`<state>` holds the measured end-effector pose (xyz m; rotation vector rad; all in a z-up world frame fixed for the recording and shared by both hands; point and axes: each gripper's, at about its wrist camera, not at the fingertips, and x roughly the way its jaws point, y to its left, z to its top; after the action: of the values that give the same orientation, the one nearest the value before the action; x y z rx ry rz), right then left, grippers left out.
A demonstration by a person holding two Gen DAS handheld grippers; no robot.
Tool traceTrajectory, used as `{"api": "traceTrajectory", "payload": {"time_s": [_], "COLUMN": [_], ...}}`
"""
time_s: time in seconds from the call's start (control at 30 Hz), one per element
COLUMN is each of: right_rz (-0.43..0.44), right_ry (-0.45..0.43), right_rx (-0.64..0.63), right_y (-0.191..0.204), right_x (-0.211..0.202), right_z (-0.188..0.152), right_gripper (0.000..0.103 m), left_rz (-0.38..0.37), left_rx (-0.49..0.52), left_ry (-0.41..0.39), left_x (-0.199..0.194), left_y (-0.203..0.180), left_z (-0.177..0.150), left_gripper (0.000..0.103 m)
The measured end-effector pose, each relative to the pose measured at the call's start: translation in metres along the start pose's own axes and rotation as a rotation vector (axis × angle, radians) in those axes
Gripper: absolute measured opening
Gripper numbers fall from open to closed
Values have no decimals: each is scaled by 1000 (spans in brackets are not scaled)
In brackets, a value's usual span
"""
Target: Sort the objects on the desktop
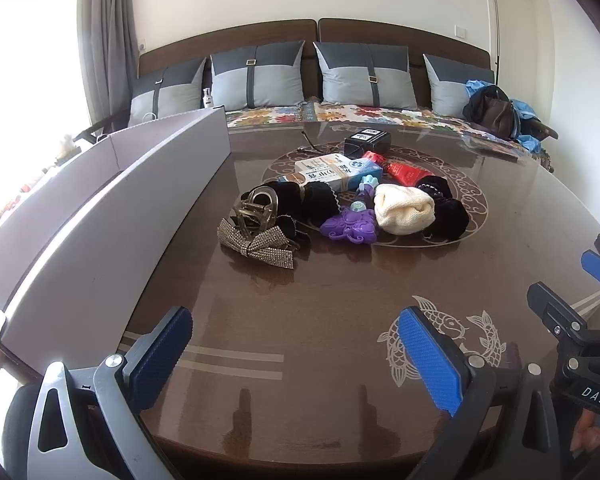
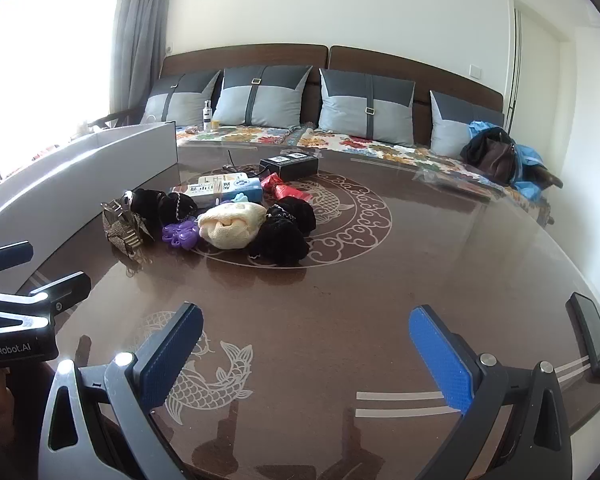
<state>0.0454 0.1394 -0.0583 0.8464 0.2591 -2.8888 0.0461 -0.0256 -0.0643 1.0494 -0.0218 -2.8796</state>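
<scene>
A heap of small objects lies at the middle of the round brown table [image 1: 340,288]: a rhinestone bow clip [image 1: 256,242], a clear claw clip [image 1: 256,204], black scrunchies [image 1: 316,200], a purple toy [image 1: 350,228], a cream knitted piece [image 1: 404,208], a white and blue box [image 1: 340,172], a red packet [image 1: 404,172] and a black box [image 1: 367,141]. The same heap shows in the right wrist view, with the cream piece [image 2: 232,224] and purple toy [image 2: 182,236]. My left gripper [image 1: 296,354] and right gripper [image 2: 306,354] both stand open over the near table, well short of the heap, holding nothing.
A white divided tray [image 1: 112,200] stands along the table's left side [image 2: 84,164]. A dark phone [image 2: 592,332] lies at the right edge. Behind the table a sofa carries grey cushions [image 1: 260,76] and a dark bag [image 1: 496,114]. The other gripper's black body [image 1: 572,332] shows at right.
</scene>
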Motion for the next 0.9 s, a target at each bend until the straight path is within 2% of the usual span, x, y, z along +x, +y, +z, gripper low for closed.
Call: {"api": "traceTrajectory", "payload": {"time_s": [0.9], "right_rz": [2], "right_ry": [25], "right_rx": [-5], "right_y": [-1], "right_x": [6], "right_z": [-11], "right_gripper": [103], "left_rz": [-3], "left_rx": [0], "left_ry": [21], "left_x": [8], "left_y": [-2], "left_z": [-4], "left_gripper": [103]}}
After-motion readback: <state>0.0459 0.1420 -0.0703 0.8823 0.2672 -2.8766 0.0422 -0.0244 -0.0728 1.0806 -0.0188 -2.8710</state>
